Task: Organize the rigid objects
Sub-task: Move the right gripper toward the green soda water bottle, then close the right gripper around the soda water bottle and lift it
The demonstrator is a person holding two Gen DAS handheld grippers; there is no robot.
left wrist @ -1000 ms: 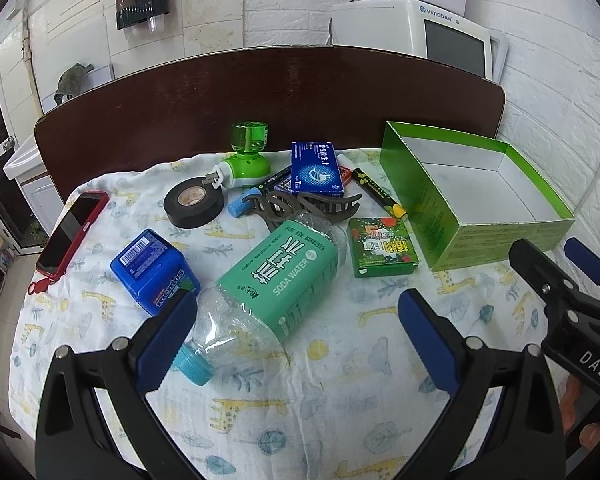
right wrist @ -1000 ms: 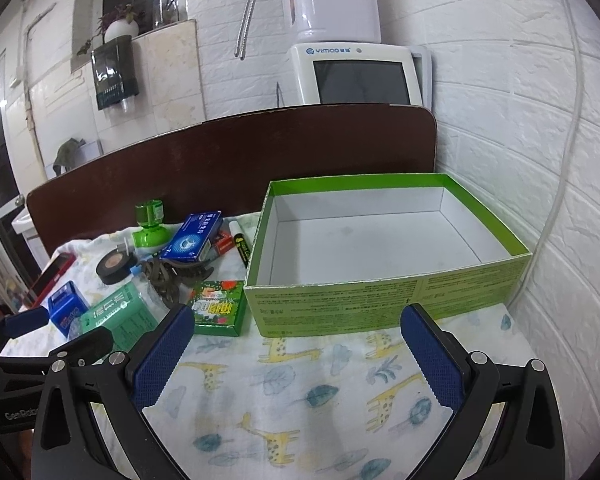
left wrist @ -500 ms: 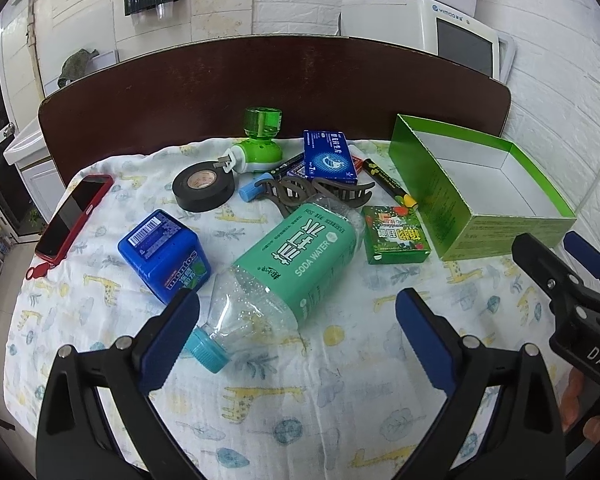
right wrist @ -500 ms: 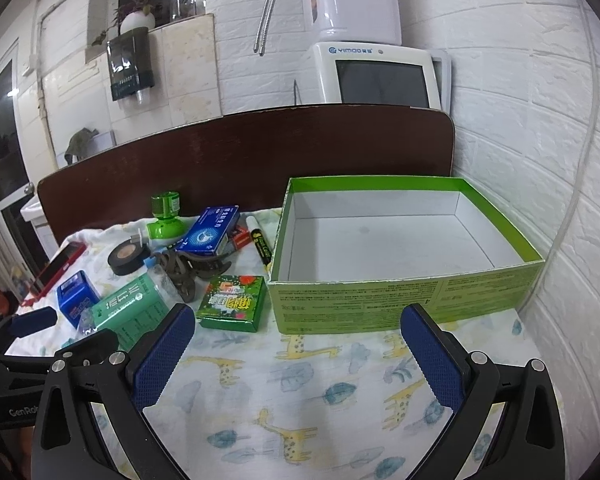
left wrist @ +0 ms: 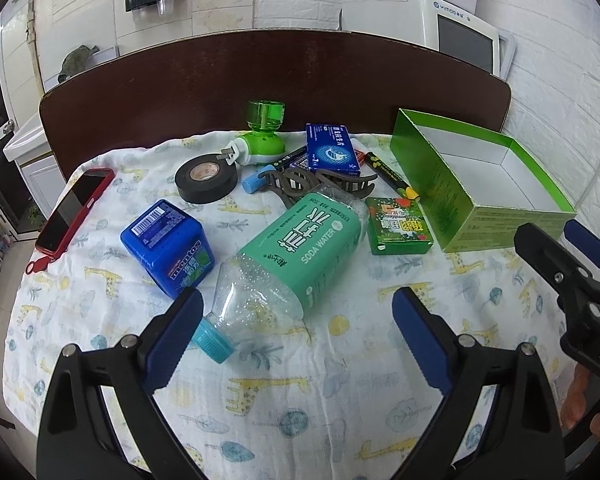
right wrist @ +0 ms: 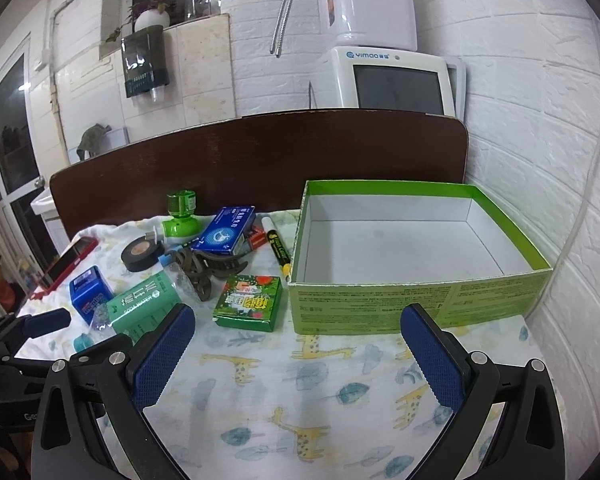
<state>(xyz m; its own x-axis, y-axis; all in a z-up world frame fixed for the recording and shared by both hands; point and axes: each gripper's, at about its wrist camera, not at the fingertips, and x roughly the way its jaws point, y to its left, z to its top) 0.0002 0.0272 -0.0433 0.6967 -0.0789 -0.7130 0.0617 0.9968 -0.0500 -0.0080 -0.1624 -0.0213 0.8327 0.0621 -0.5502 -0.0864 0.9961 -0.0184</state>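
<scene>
I am in a home, in a kitchen corner. Far past my fingers the wall is white brick, and to the left of them it is tile. A white water machine with a dark screen stands beyond the brown table, with a white jug on top and a bendy metal hose beside it. A cup holder hangs on the tile, and a plant sits on the window ledge above it. A door is far to the left of my fingers. Right under them is a soft cloth with giraffes and leaves. Home things lie on it ahead: a phone, tape, a soda bottle.
</scene>
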